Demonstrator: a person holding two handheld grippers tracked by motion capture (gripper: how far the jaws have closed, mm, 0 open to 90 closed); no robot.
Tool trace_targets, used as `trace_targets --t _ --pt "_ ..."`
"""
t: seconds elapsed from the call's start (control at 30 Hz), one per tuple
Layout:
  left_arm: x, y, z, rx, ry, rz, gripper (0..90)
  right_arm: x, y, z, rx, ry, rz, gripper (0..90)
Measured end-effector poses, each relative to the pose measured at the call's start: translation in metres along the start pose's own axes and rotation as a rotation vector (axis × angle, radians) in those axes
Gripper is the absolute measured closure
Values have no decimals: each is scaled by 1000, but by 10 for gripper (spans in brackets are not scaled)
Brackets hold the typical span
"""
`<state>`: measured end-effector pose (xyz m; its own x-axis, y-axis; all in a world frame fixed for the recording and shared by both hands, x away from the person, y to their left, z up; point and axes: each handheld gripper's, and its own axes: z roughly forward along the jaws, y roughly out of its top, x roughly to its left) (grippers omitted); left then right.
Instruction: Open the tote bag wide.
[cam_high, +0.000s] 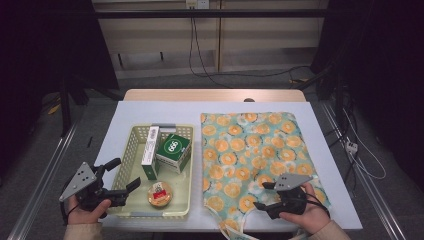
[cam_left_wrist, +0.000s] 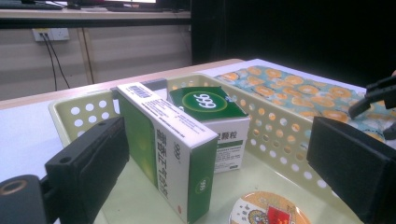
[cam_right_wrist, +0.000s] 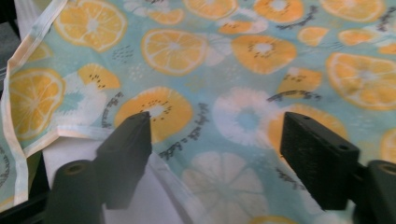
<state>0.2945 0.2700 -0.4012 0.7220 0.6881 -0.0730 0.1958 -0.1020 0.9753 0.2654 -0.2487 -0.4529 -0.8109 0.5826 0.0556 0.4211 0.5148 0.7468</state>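
L gripper (cam_high: 120, 176): jaws spread wide, nothing between them, no grip on anything. In high view one jaw sits outside the basket's (cam_high: 131, 137) left wall, the other reaches over the wall w/ its tip inside, near the round tin (cam_high: 159, 194). In left gripper view the jaws frame the basket contents: tall white-green box (cam_left_wrist: 163, 151) standing on edge just ahead, green "999" box (cam_left_wrist: 212, 121) behind it & touching or nearly so, tin at bottom centre betw. the jaws but lower; can't tell if a jaw touches the basket wall.

R gripper (cam_high: 264, 195): jaws also wide open, empty. Right gripper view shows both jaws over the orange-slice cloth (cam_right_wrist: 243, 74), near its hemmed edge; left jaw above where the hem meets bare white table (cam_right_wrist: 159, 205). Can't tell if tips touch the fabric.

Cloth lies flat on the right half of the table, just beside the basket, its near corner folded or hanging at the table's front edge.

L hand (cam_high: 87, 210) grips its tool from behind at the table's near-left corner, pointing right & fwd. R hand (cam_high: 307, 212) holds its tool at near-right, pointing left; grey plate on top of each.
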Motion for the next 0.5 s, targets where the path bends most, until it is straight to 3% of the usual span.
trace_targets --t 0.17,0.3,0.43,0.5 --pt "0 0 -1 -6 1 -2 54 6 -3 5 19 15 -44 328" --pt "-1 0 0 -2 1 0 54 6 -3 4 15 22 -50 388" --pt "-1 0 0 -4 -1 -1 54 6 -3 4 6 23 -43 534" --pt "-2 0 0 -2 -1 0 54 4 -2 5 2 38 -46 657"
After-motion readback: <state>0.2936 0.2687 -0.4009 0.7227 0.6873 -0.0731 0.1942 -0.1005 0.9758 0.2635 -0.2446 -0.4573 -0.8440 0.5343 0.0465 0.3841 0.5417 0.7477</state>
